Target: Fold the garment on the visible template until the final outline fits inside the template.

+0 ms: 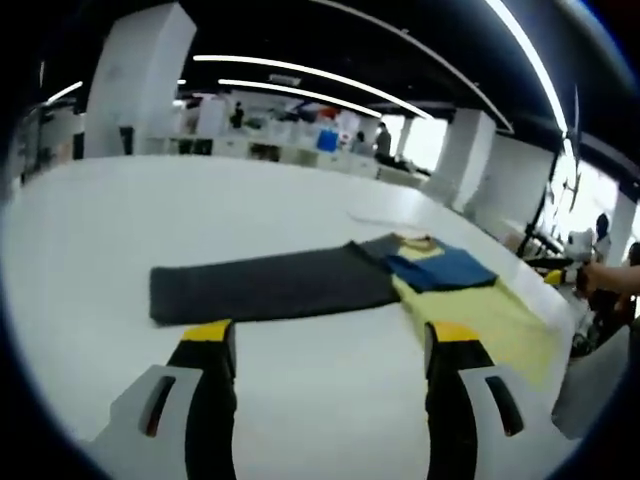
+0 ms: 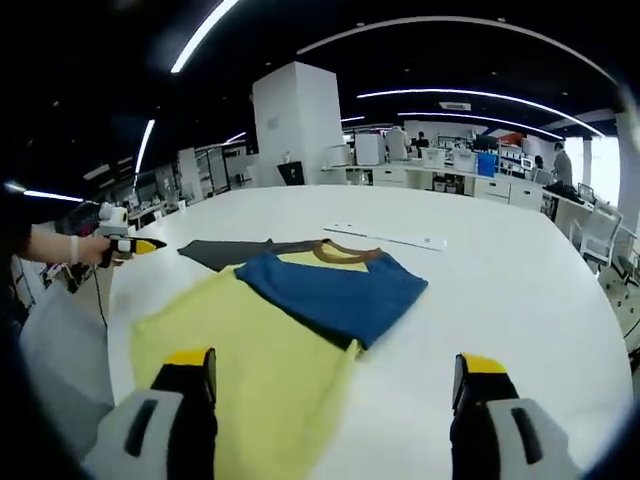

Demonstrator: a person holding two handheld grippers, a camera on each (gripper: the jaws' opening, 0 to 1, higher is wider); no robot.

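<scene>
One garment (image 2: 300, 300) in yellow, blue and grey, one white table (image 2: 500, 270), one thin strip (image 2: 385, 236) at 12 o'clock, two grippers (image 1: 330, 345) (image 2: 335, 375), perhaps three distant people.

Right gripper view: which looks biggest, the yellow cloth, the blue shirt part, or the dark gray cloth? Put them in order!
As they look in this view:
1. yellow cloth, but it lies nearest the camera, so that helps it
2. blue shirt part
3. dark gray cloth, farthest away and partly hidden, so its true size is unsure
</scene>
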